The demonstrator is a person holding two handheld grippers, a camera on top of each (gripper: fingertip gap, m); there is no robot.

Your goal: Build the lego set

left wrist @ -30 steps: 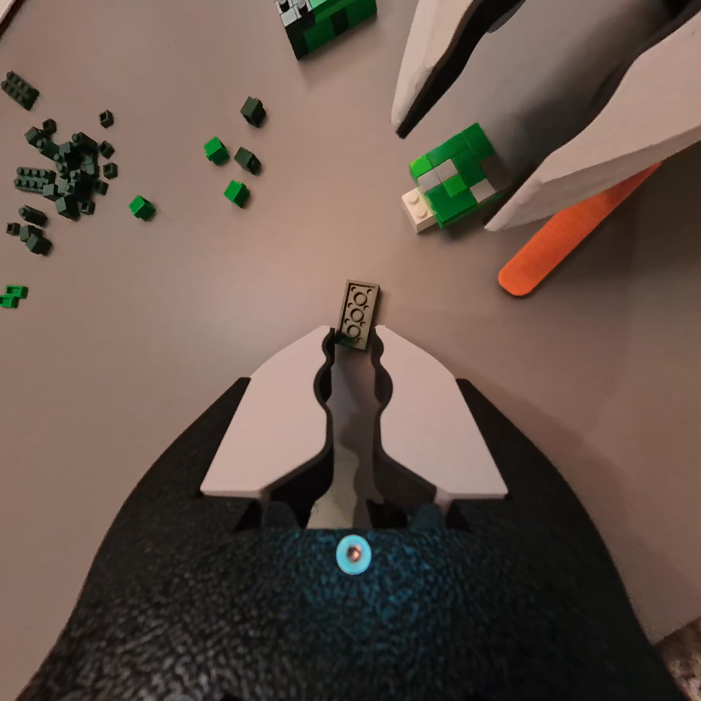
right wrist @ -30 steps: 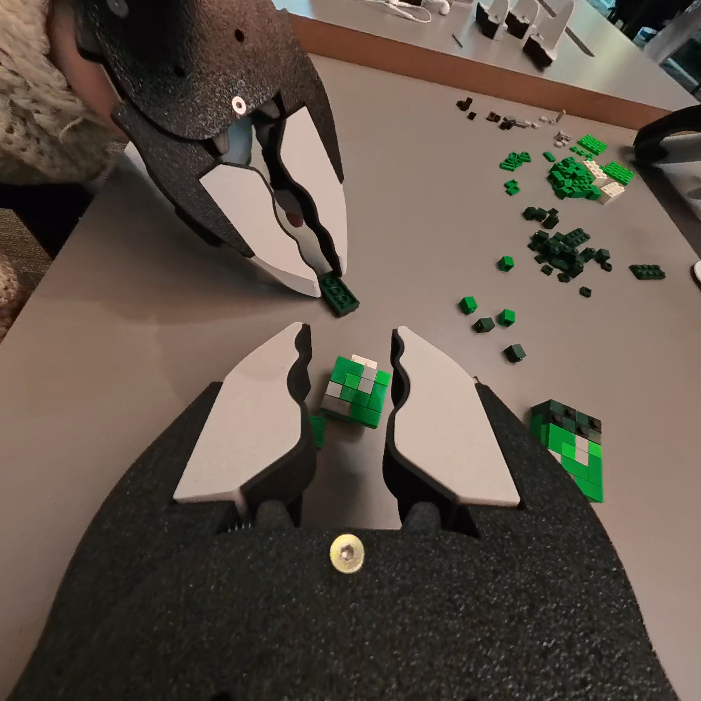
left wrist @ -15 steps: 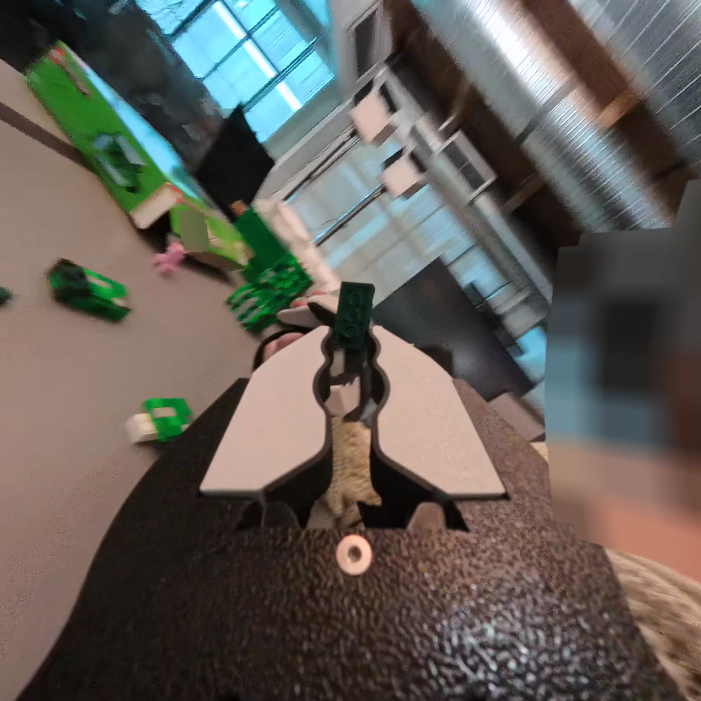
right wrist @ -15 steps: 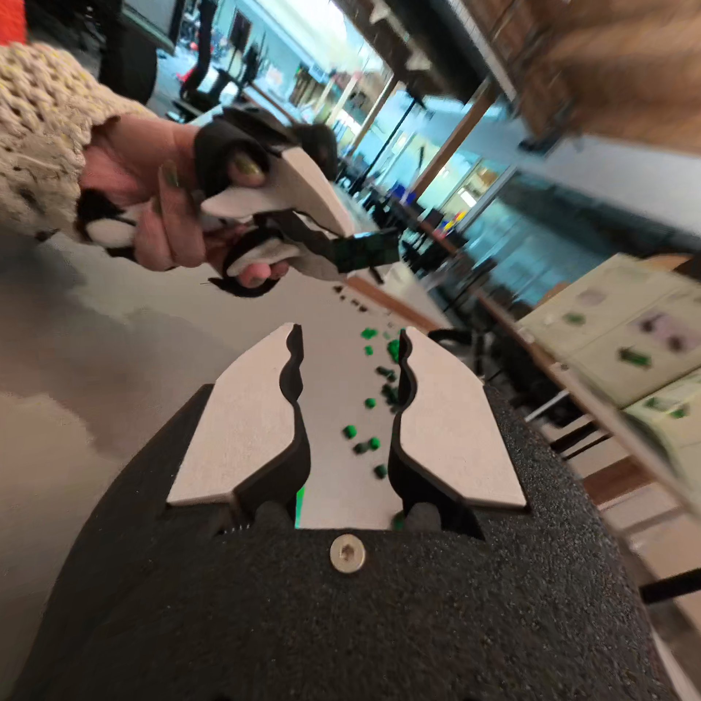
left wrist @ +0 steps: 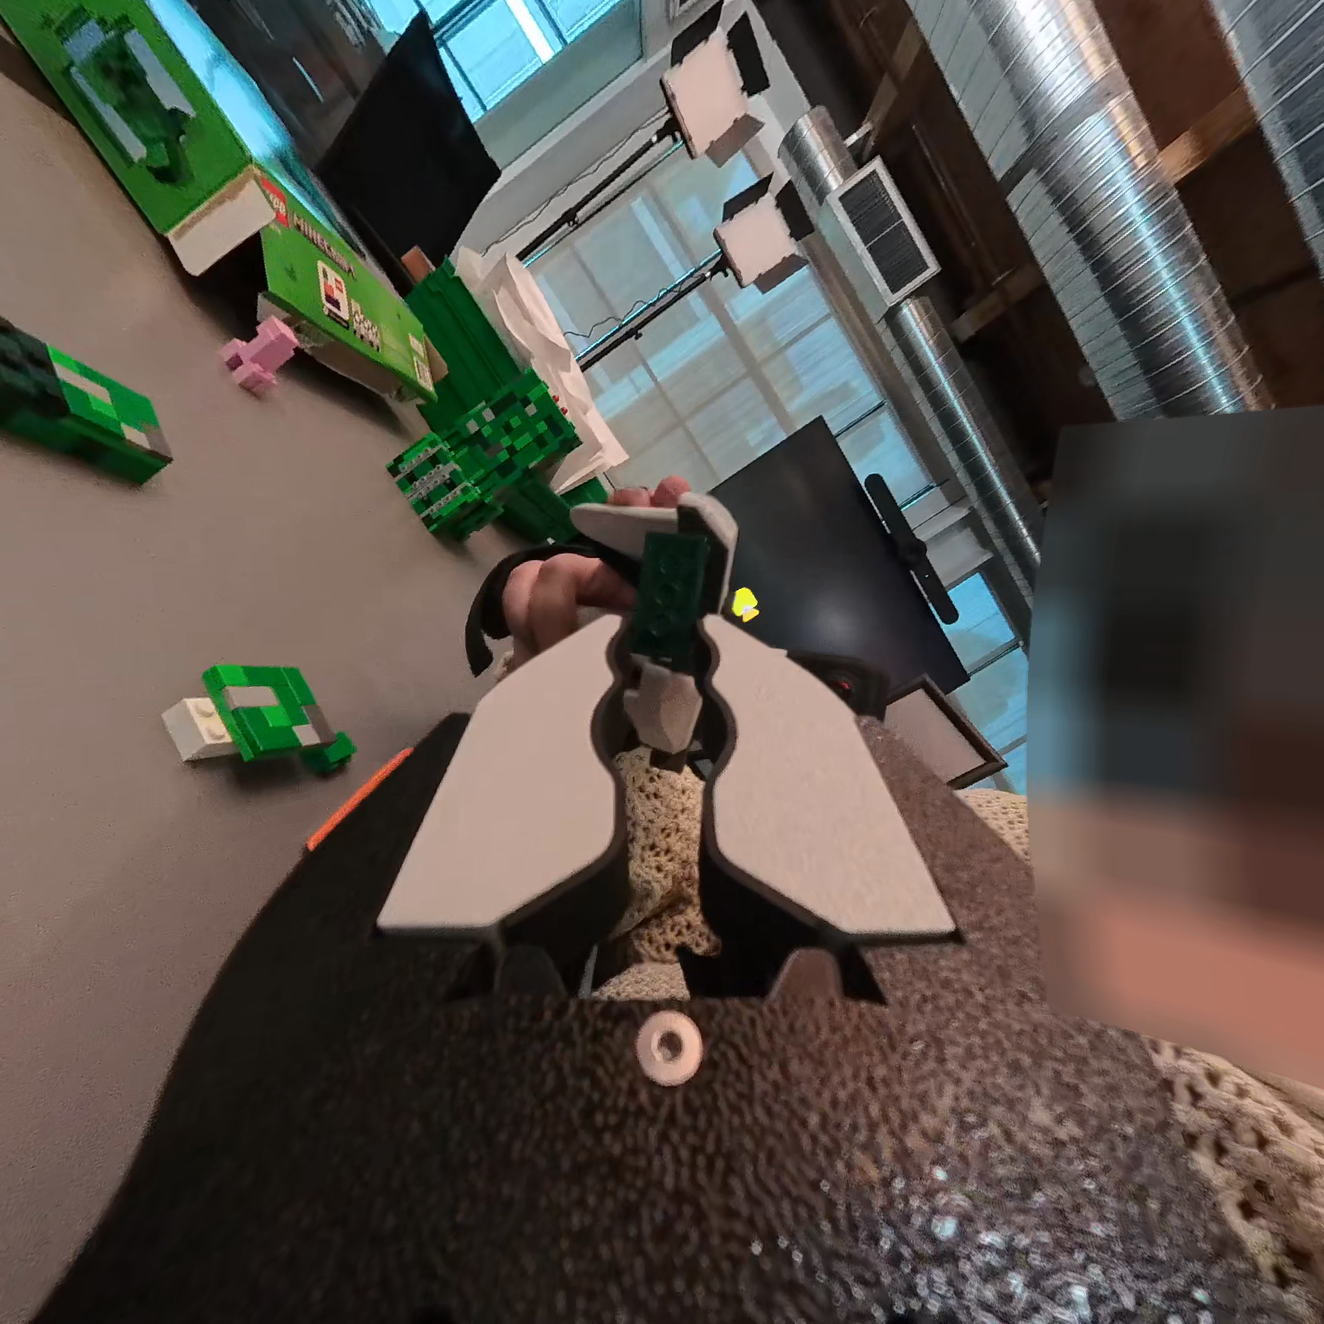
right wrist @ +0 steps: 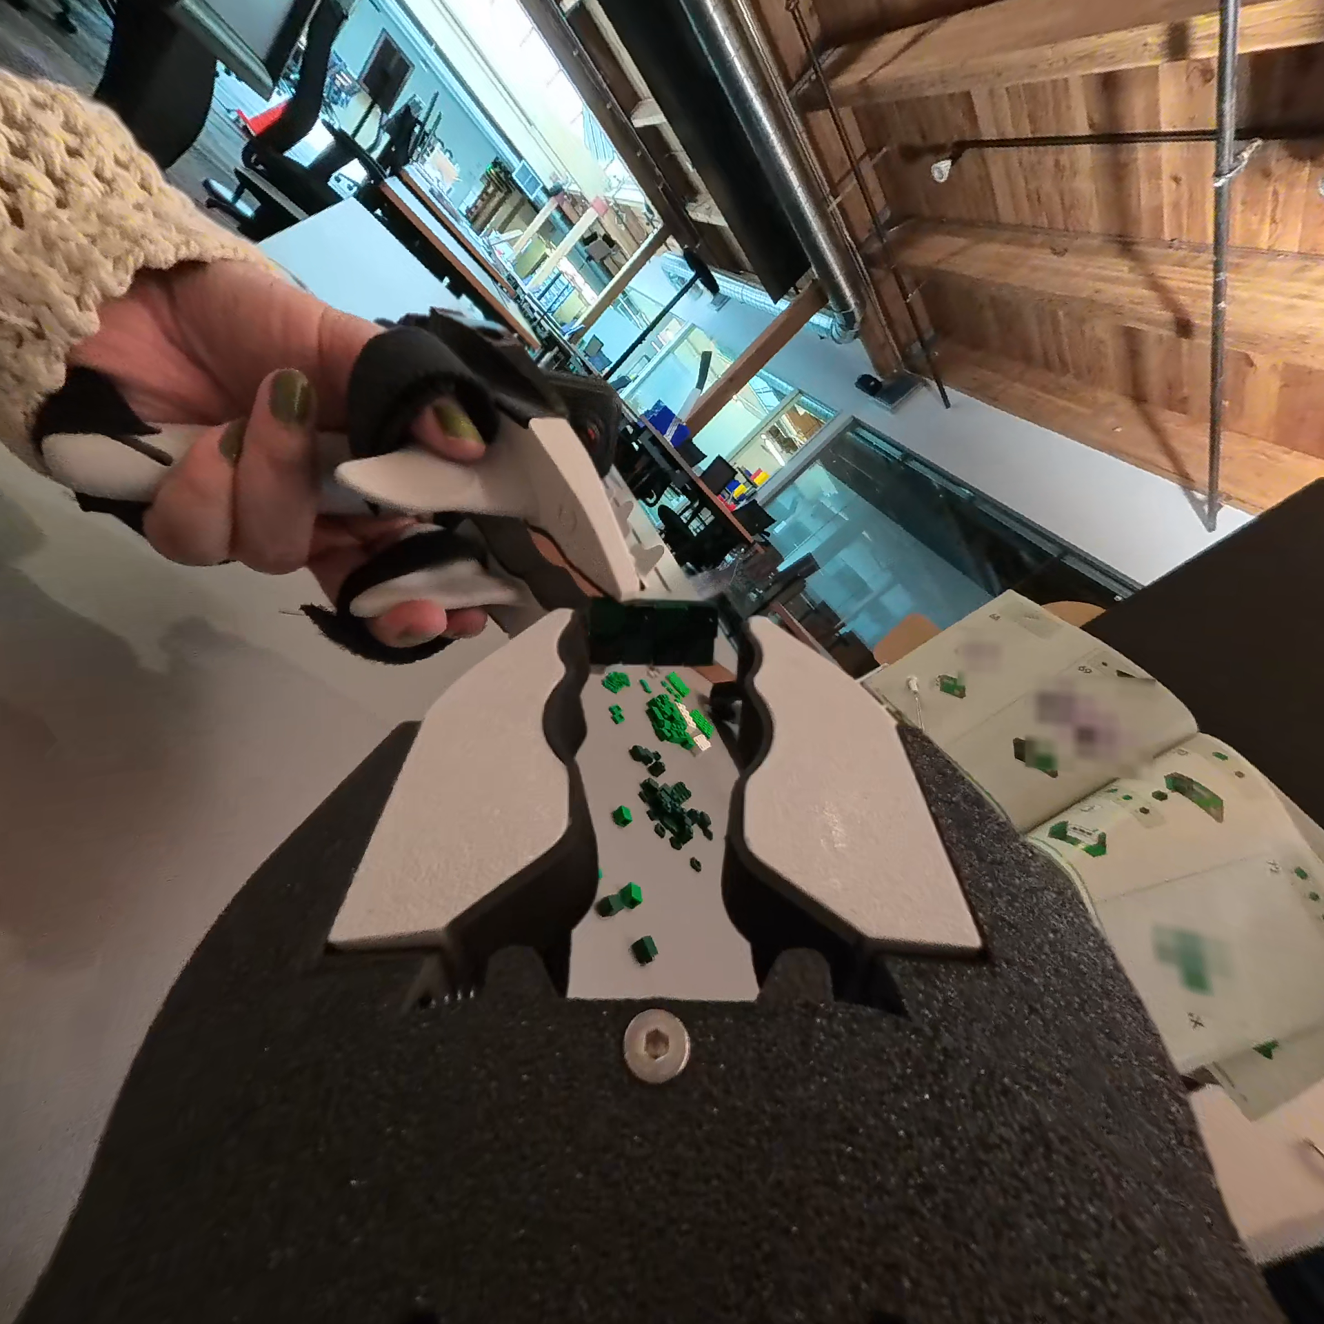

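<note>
My left gripper (left wrist: 663,636) is shut on one end of a dark green plate (left wrist: 670,595) and holds it in the air, well above the grey table (left wrist: 215,587). My right gripper (right wrist: 663,629) is open, with the plate (right wrist: 652,632) lying crosswise between its fingertips, small gaps showing on both sides. In the left wrist view the right gripper (left wrist: 648,534) sits just behind the plate's far end. In the right wrist view the left gripper (right wrist: 573,530) comes in from the left, held by a hand. A small green, grey and white assembly (left wrist: 251,709) lies on the table.
A second green assembly (left wrist: 79,415), an orange separator tool (left wrist: 358,799), a pink figure (left wrist: 258,355), a large green build (left wrist: 494,458) and green boxes (left wrist: 143,122) are on the table. Loose green bricks (right wrist: 666,809) lie ahead of the right gripper, beside an open instruction booklet (right wrist: 1075,788). The tips of both grippers are at nearly the same place. The pink figure (left wrist: 258,355) is about equally far from each gripper, around 35 centimetres.
My left gripper closed on the dark green plate and lifted it off the table. Both grippers rose and tilted up. The plate now sits between the right gripper's open fingers.
</note>
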